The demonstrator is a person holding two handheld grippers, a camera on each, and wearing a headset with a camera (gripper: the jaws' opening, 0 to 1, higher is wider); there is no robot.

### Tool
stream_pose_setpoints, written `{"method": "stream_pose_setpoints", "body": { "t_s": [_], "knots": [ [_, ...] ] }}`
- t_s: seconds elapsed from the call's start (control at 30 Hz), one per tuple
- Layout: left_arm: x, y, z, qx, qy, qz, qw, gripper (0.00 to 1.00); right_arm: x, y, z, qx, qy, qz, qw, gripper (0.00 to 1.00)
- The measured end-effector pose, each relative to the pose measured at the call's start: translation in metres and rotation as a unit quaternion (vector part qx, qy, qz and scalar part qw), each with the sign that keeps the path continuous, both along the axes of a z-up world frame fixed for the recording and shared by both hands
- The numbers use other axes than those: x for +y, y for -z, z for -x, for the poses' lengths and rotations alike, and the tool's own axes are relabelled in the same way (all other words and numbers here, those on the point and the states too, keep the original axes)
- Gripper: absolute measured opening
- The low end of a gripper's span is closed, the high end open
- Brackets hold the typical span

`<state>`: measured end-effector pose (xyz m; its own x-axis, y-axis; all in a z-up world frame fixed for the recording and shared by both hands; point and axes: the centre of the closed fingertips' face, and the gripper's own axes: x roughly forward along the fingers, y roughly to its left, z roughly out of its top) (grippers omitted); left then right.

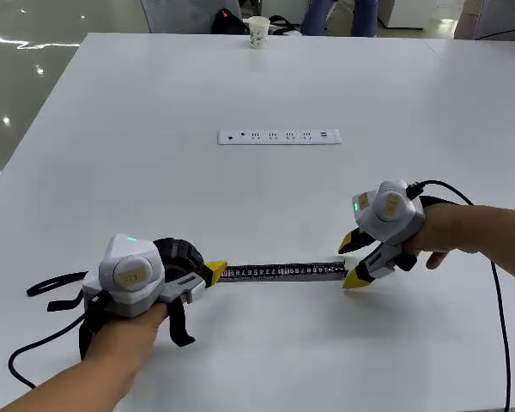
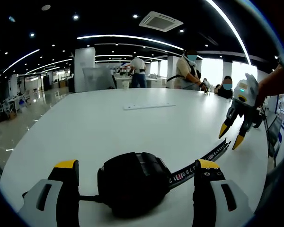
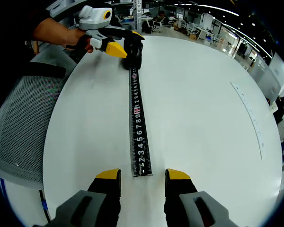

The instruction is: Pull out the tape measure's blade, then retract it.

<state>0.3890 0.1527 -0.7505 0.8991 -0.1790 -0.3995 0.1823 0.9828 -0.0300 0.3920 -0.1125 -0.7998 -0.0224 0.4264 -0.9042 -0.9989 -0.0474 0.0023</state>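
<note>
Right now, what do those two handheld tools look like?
The left tool and right tool match: rounded pale grey bodies, a small green light, and grey jaws tipped in yellow. Each trails a black cable.

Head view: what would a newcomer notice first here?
A black numbered blade lies stretched across the white table, from the tape measure case between the left tongs to the open right tongs straddling its tip. Farther back lie a white power strip and a paper cup.
</note>
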Motion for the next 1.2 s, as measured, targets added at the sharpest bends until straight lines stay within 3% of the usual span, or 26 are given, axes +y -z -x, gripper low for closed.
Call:
{"method": "stream_pose_setpoints", "body": {
  "t_s": [0.43,0.83,1.03,1.1,1.2],
  "knots": [
    [0.002,-0.001,-0.003,-0.003,-0.008,0.004,1.0,0.99,0.001,0.007,-0.001,0.0,-0.02,0.014,0.9997,0.17],
    [0.007,0.001,-0.004,-0.002,-0.025,0.016,0.9996,0.99,0.001,0.009,-0.002,-0.012,-0.04,0.03,0.9987,0.12],
    [0.011,0.007,-0.003,0.005,-0.045,0.016,0.9988,0.91,0.001,0.009,-0.001,-0.012,-0.033,0.046,0.9983,0.11],
    [0.011,0.01,-0.002,0.011,-0.051,0.025,0.9983,0.89,0.001,0.009,-0.001,-0.002,-0.009,0.047,0.9988,0.11],
    [0.014,0.011,-0.001,0.013,-0.062,0.024,0.9977,0.85,0.001,0.009,-0.002,-0.003,-0.013,0.052,0.9986,0.11]
  ]
}}
